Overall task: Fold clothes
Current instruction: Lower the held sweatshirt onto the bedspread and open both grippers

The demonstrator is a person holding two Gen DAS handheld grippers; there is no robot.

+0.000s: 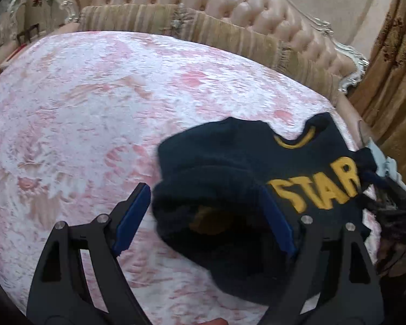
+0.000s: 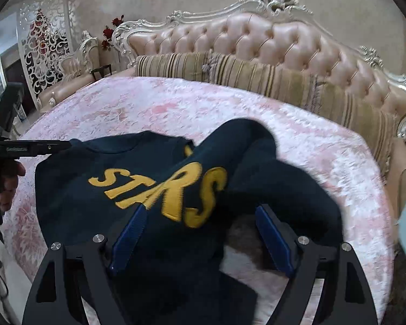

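Both hand-held grippers, left [image 1: 205, 219] and right [image 2: 200, 235], are spread wide with nothing pinched, right over the crumpled navy sweater [image 2: 138, 189] on the pink bedspread [image 1: 81, 113]; tufted headboard [image 2: 270, 46] behind.

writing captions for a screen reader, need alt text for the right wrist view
A crumpled navy sweater with yellow letters lies on a pink bedspread, seen between the wide-open fingers of the right gripper. The left gripper reaches the sweater's edge from the left side of the picture. A tufted pink headboard stands behind.
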